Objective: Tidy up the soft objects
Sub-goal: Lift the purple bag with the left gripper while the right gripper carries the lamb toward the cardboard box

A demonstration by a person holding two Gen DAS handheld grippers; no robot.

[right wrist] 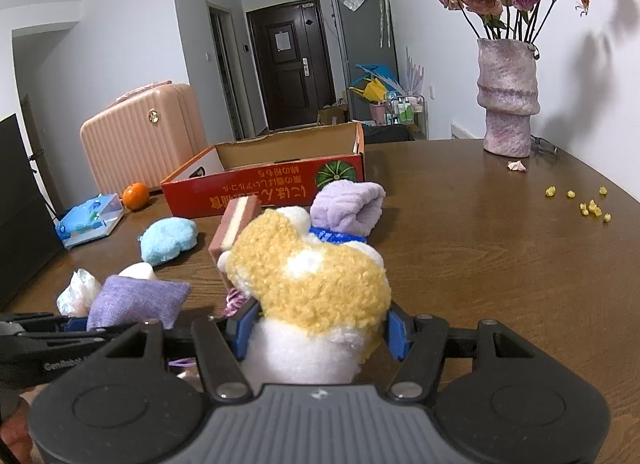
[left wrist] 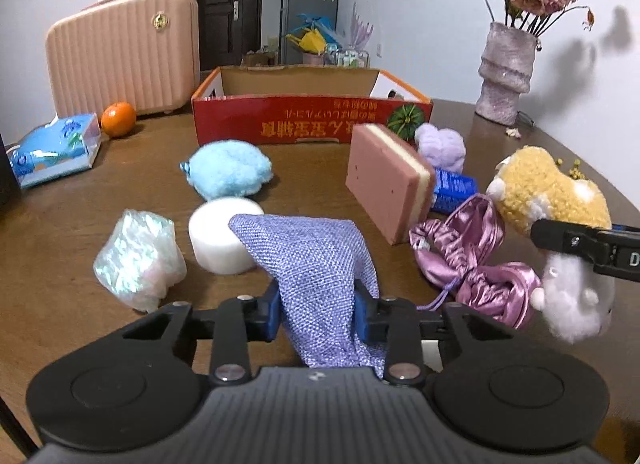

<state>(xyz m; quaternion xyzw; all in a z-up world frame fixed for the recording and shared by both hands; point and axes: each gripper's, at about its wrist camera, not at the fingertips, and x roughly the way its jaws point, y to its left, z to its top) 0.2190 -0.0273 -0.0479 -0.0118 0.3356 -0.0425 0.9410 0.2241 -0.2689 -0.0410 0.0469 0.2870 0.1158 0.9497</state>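
Observation:
My left gripper [left wrist: 318,312] is shut on a lilac woven pouch [left wrist: 312,260], its blue pads pinching the cloth just above the table. My right gripper [right wrist: 322,330] is shut on a yellow and white plush toy [right wrist: 308,276], which also shows at the right of the left wrist view as the plush toy [left wrist: 552,192]. On the table lie a blue fluffy ball [left wrist: 230,170], a white round sponge [left wrist: 222,238], an iridescent wrapped bundle [left wrist: 138,260], a pink layered sponge [left wrist: 386,184], a lilac towel roll [left wrist: 440,144] and a purple satin pouch [left wrist: 476,256].
A red open cardboard box [left wrist: 308,104] stands at the back of the brown table [left wrist: 60,244]. Left of it are a pink suitcase [left wrist: 124,52], an orange [left wrist: 118,119] and a blue tissue pack [left wrist: 54,150]. A vase with dried roses [right wrist: 506,100] stands back right, with yellow crumbs [right wrist: 592,206] nearby.

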